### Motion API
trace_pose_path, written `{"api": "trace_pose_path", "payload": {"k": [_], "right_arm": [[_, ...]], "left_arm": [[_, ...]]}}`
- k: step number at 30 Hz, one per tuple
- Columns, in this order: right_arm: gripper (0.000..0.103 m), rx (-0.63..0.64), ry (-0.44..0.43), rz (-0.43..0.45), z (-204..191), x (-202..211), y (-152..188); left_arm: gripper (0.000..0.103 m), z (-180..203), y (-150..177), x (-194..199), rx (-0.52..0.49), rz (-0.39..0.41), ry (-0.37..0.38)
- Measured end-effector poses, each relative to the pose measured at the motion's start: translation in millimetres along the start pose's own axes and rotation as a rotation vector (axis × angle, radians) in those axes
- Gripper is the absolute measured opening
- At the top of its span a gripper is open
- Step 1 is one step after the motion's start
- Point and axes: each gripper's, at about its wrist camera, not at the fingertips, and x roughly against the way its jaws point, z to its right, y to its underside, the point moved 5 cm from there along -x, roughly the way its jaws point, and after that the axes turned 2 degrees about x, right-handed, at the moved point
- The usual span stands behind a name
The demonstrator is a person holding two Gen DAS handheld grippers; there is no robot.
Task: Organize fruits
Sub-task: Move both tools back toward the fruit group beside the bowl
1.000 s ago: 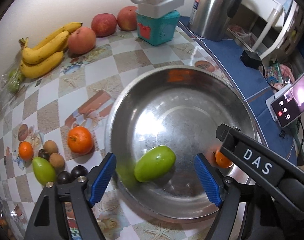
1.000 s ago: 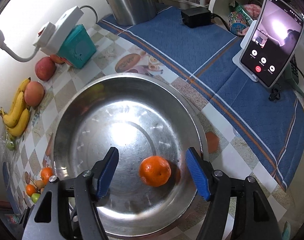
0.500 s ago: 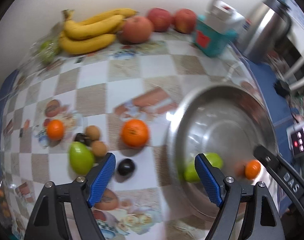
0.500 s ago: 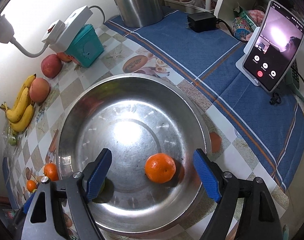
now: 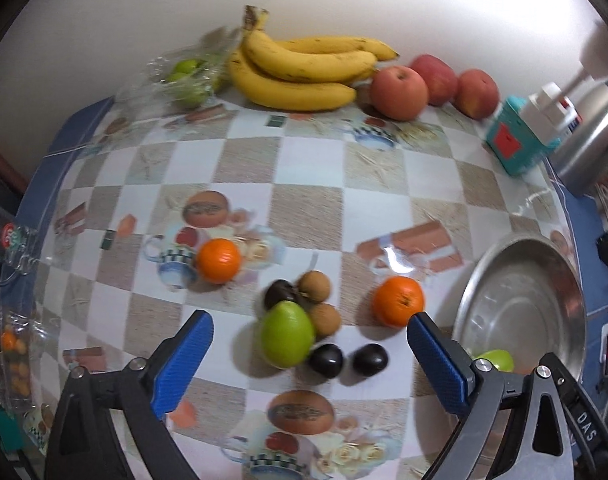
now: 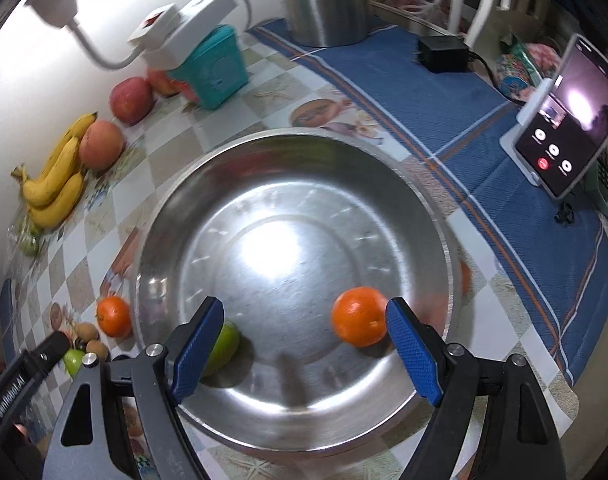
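Observation:
My left gripper (image 5: pixel 310 356) hangs over a cluster of small fruit on the checked tablecloth, its jaws opening wide with nothing gripped. Under it lie a green fruit (image 5: pixel 287 333), two dark plums (image 5: pixel 348 359), two brown round fruits (image 5: pixel 319 299) and an orange (image 5: pixel 398 301); another orange (image 5: pixel 218 260) sits further left. The steel bowl (image 5: pixel 504 276) is at the right. My right gripper (image 6: pixel 304 344) stands open above the bowl (image 6: pixel 263 148), which holds an orange (image 6: pixel 359 322) by the right finger and a green fruit (image 6: pixel 225 346) behind the left finger.
Bananas (image 5: pixel 304 68), three apples (image 5: pixel 432 80) and a bag of green fruit (image 5: pixel 183 76) line the wall. A teal box (image 6: pixel 213 70) with a white plug, a steel kettle (image 6: pixel 324 0), a black adapter (image 6: pixel 442 54) and a phone on a stand (image 6: pixel 568 128) sit around the bowl.
My left gripper has swung left from over the bowl to above the loose fruit cluster and opened wider. The right gripper shifted slightly left, so the orange now lies beside its right finger.

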Motion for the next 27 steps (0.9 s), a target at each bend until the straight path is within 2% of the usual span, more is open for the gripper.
{"api": "trace_pose_path", "payload": {"k": [9, 11, 27], "right_arm": [[0.084, 0.075, -0.010, 0.002, -24.2, 3.8, 2.6], [0.092, 0.089, -0.015, 0.007, -28.6, 4.5, 3.0], [0.093, 0.162, -0.011, 0.006, -59.2, -0.3, 18.4]], "left_arm": [[0.103, -25.4, -3.4, 4.7, 0.039, 0.034, -0.026], [0.103, -31.8, -3.0, 5.5, 0.048, 0.045, -0.029], [0.103, -82.4, -0.9, 19.3, 0.162, 0.101, 0.000]]}}
